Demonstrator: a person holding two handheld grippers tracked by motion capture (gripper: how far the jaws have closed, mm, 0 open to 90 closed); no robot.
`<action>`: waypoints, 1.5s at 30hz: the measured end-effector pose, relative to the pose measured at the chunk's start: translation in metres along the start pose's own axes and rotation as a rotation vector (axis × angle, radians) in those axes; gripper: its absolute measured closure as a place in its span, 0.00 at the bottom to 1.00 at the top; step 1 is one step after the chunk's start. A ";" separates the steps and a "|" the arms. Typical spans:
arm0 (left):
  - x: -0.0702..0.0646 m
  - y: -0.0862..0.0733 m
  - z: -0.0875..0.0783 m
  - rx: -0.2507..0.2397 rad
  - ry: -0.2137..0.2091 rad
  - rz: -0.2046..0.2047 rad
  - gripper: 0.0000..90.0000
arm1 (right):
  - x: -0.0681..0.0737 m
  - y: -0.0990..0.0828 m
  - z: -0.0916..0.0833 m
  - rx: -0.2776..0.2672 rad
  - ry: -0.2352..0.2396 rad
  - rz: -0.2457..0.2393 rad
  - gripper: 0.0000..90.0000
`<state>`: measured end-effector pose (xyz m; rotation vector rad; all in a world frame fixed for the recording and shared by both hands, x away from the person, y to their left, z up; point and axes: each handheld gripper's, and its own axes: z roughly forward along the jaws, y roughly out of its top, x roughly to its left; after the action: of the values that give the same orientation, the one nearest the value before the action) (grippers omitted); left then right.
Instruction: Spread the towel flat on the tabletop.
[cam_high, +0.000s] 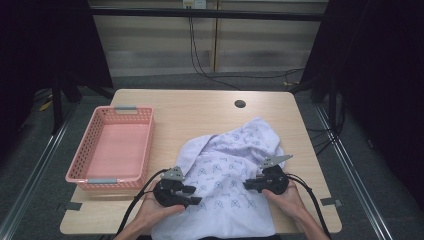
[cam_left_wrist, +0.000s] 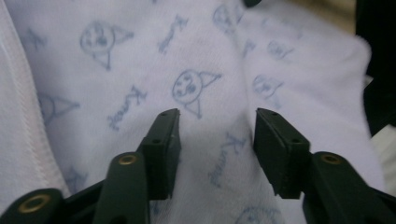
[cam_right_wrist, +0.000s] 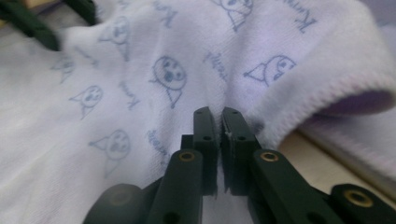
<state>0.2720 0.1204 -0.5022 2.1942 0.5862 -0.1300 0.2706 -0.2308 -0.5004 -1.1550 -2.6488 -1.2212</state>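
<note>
white printed cloth (cam_high: 227, 175) spread from table (cam_high: 190, 115) centre toward 6 o'clock, hanging over the near edge. left gripper (cam_high: 192, 195) on its 9 o'clock edge, right gripper (cam_high: 248, 184) at 3 o'clock. pink basket (cam_high: 90, 178) at 9 o'clock.

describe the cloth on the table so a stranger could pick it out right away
On the wooden table, look right of the pink basket, at the near edge between the person's two hands. The cloth lies crumpled there: white and soft, printed all over with small blue cartoon faces and words.
</note>
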 end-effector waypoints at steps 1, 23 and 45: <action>-0.001 -0.001 -0.001 0.011 0.001 0.002 0.74 | 0.004 -0.002 -0.002 0.016 0.009 -0.005 0.97; 0.016 0.028 -0.026 -0.208 -0.028 -0.122 0.73 | -0.001 -0.007 -0.050 -0.149 -0.067 0.055 0.71; 0.044 0.033 0.015 -0.066 0.161 -0.144 0.94 | -0.009 -0.017 -0.027 0.014 -0.050 0.042 0.94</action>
<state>0.3279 0.1070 -0.5010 2.1105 0.8278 -0.0094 0.2589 -0.2614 -0.4950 -1.2484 -2.6493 -1.1814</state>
